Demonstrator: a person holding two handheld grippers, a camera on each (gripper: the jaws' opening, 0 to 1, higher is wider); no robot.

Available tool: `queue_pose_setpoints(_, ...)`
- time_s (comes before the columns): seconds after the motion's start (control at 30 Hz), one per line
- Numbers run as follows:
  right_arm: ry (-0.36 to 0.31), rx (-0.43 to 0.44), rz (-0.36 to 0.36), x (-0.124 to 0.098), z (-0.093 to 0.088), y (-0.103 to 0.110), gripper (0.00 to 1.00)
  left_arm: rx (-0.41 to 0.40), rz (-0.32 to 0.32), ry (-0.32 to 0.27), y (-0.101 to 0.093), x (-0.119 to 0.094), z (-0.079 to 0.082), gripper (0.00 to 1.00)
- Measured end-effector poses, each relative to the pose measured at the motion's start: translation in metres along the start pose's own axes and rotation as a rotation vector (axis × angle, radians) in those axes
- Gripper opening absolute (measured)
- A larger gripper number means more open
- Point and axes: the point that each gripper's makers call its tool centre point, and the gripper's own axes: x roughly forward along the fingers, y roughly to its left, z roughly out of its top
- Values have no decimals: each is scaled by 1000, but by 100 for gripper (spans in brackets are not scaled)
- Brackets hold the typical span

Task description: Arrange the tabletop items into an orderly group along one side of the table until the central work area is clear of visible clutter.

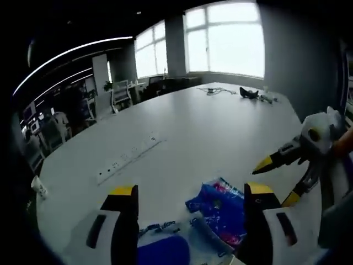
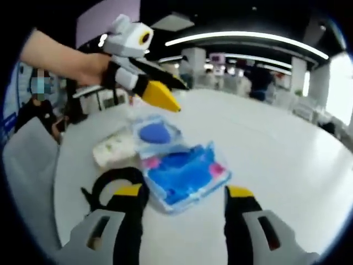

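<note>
Your left hand-held gripper (image 1: 190, 201) hangs over the near edge of the white surface (image 1: 209, 132) with its yellow-tipped jaws spread wide and nothing between them. Just beyond the jaws lies a blue pack (image 1: 220, 212) with pink marks, and beside it, at the bottom of the left gripper view, a clear pack with a blue oval (image 1: 162, 251) inside. Your right hand-held gripper (image 1: 281, 176) comes into that view from the right, jaws apart, hovering above the surface and clear of the packs.

In the right gripper view, your right hand-held gripper (image 2: 179, 193) also stands open and holds nothing. The blue pack (image 2: 185, 174) lies right in front of its jaws, touching the clear pack with the blue oval (image 2: 155, 132) behind it. A pale wrapped item (image 2: 115, 148) sits just beside these two, to their left in this view. A black looped cable (image 2: 105, 185) lies next to the left jaw, near the blue pack. The left hand-held gripper (image 2: 160, 91) hovers above this cluster, gripped by your hand (image 2: 94, 66).

A strip of sockets (image 1: 129, 157) is set in the middle of the surface, well apart from the packs. At the far end, a dark item (image 1: 248, 93) and cables (image 1: 212, 90) lie near the windows.
</note>
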Motion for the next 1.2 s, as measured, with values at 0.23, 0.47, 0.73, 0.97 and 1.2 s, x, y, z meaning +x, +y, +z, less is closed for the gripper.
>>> queue_pose_setpoints(0.23,18,-33,7,5,-5,-4,52,56,6,75,3,19,-17,71)
queue_pose_setpoints(0.47,34,-64,36,12,-11,-1,51,44,9,100,7,38,-24,70)
queue_pose_setpoints(0.73,54,-82,47,17,-17,2,47,53,6,115,12,49,-30,69)
queue_pose_setpoints(0.97,65,-101,81,22,-21,7,42,63,-82,124,2,52,-35,63)
queue_pose_setpoints(1.2,63,-134,114,26,-21,11,37,38,-128,93,-1,63,-34,65)
